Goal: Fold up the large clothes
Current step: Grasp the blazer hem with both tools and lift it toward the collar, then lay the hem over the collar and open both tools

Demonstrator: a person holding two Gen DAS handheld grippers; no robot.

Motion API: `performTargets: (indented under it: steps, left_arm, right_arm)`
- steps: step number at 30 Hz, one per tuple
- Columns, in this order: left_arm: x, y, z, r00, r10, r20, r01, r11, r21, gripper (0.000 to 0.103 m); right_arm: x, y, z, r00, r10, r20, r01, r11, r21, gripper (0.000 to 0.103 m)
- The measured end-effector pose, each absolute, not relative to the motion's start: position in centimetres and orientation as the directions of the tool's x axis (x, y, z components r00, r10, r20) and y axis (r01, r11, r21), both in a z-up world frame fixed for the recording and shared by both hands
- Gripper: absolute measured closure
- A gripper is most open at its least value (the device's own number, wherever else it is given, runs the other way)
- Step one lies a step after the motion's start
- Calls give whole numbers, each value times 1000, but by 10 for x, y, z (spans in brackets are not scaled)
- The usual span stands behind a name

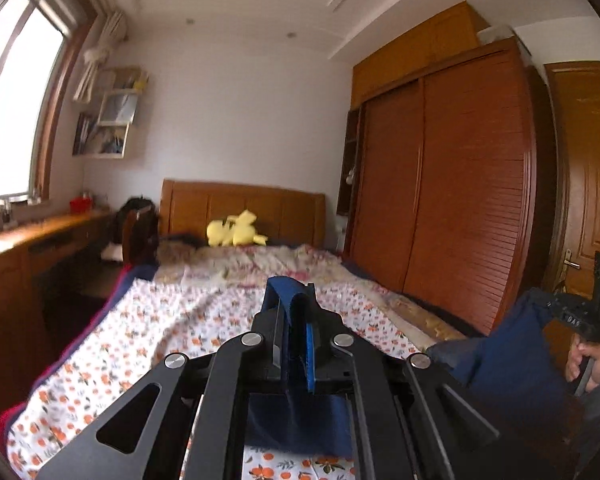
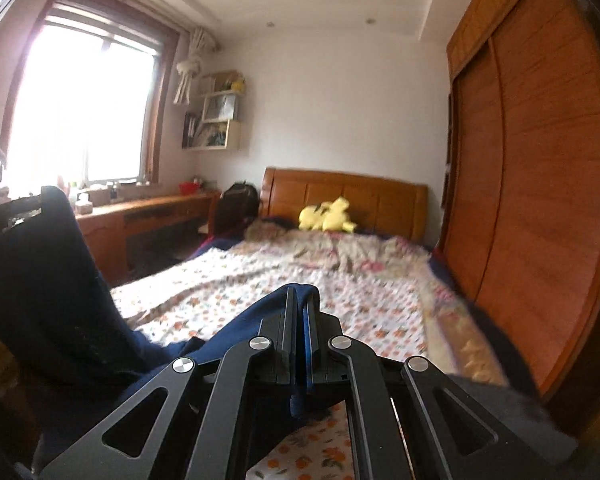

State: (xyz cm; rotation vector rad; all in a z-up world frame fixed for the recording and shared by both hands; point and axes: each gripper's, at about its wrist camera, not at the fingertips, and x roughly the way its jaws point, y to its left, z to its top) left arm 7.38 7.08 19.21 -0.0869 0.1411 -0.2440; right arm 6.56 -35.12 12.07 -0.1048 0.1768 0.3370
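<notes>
Left wrist view: my left gripper [image 1: 296, 300] is clenched on a fold of the navy garment [image 1: 496, 364], held level above the floral bedspread [image 1: 172, 320]. At the right edge a hand [image 1: 592, 364] holds the other tool, with cloth slung between.

Right wrist view: my right gripper [image 2: 300, 304] is pinched tight on another edge of the same navy cloth, which drapes off to the left.

I judge this to be the lift-and-spread step; next I would need to lay the garment flat on the bed. Most of the garment hangs below the frame, so its type and lower hem stay hidden, and blur softens the bedding.
</notes>
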Motion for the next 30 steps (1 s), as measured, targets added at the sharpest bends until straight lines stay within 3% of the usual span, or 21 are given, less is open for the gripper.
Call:
performTargets:
  steps: [6, 18, 23, 30]
  left_arm:
    - [92, 61, 178, 958, -213, -191, 203, 977, -69, 97]
    - [237, 75, 44, 876, -156, -457, 134, 988, -80, 96]
    - [262, 75, 11, 849, -132, -512, 127, 991, -46, 96]
    - [269, 78, -16, 826, -83, -558, 87, 996, -20, 91]
  right_arm:
    - [78, -363, 114, 936, 269, -228, -300, 947, -113, 101]
    - [207, -328, 2, 866, 223, -448, -311, 941, -132, 101]
    - [239, -316, -46, 821, 203, -534, -338, 926, -167, 100]
    - [254, -323, -76, 800, 222, -557, -351, 927, -134, 99]
